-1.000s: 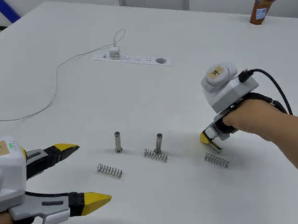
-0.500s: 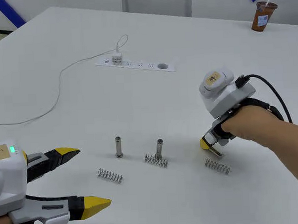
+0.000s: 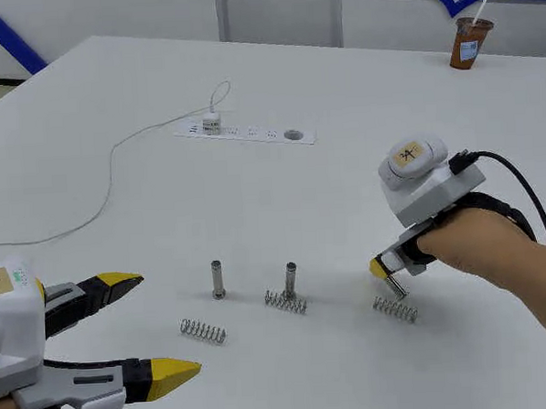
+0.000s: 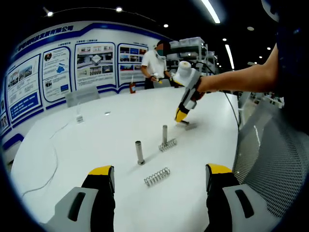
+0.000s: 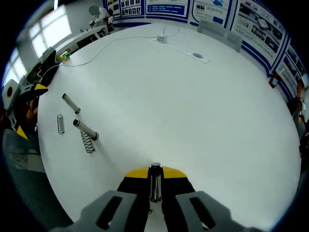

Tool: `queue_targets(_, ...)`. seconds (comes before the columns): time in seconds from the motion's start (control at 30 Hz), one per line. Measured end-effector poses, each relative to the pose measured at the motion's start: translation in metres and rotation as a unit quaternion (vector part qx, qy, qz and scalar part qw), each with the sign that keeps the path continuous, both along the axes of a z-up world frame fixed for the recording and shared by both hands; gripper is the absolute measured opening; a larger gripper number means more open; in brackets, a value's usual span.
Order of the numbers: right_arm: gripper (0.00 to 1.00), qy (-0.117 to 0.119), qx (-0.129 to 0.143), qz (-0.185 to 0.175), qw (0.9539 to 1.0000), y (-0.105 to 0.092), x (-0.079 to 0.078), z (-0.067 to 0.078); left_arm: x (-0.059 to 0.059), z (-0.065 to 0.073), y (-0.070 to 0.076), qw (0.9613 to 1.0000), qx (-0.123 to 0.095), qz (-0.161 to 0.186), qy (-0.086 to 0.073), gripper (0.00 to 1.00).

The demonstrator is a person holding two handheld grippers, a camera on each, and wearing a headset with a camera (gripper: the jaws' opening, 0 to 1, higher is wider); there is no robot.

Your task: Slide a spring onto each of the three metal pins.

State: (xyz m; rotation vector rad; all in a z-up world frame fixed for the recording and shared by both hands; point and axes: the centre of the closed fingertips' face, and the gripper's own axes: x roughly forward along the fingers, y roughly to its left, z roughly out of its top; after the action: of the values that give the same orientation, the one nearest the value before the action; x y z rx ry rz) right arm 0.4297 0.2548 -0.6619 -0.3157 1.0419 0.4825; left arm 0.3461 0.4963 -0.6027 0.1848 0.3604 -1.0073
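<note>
Two metal pins stand upright on the white table, the left pin (image 3: 217,279) (image 4: 139,152) and the middle pin (image 3: 291,280) (image 4: 164,134). A spring (image 3: 203,331) lies in front of the left pin, a second spring (image 3: 285,303) touches the middle pin's base, and a third spring (image 3: 395,309) lies to the right. My right gripper (image 3: 386,272) (image 5: 154,186) hovers just above the third spring, shut on a third metal pin (image 5: 154,181) that points down. Low at the left, my left gripper (image 3: 151,325) (image 4: 159,170) is open and holds nothing.
A white power strip (image 3: 246,132) with a plugged adapter and a cable running left lies at the table's far side. An iced drink cup (image 3: 467,40) stands at the far right corner. A chair (image 3: 280,16) sits behind the table.
The head camera has tilted, shifting the whole picture down. The right gripper stays over the right spring with the pin. The left gripper stays open in place.
</note>
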Motion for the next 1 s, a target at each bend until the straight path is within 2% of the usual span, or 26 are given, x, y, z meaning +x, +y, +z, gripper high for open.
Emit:
queue_targets(0.2,0.08,-0.018,0.008,-0.001,0.9998,-0.002,-0.009,0.011,0.001,0.003,-0.003,1.0,-0.002,-0.002,-0.005,0.79)
queue_targets(0.63,0.08,-0.048,0.028,-0.016,0.9983,-0.01,-0.026,0.021,-0.001,0.005,-0.004,1.0,0.001,-0.004,-0.008,0.79)
queue_targets(0.73,0.08,-0.057,0.035,-0.014,0.9977,-0.008,-0.027,0.023,-0.001,0.006,-0.004,0.9999,0.001,-0.005,-0.009,0.79)
queue_targets(1.0,0.09,-0.062,0.049,-0.011,0.9968,-0.003,-0.027,0.022,-0.002,0.007,-0.005,0.9999,0.001,-0.007,-0.009,0.79)
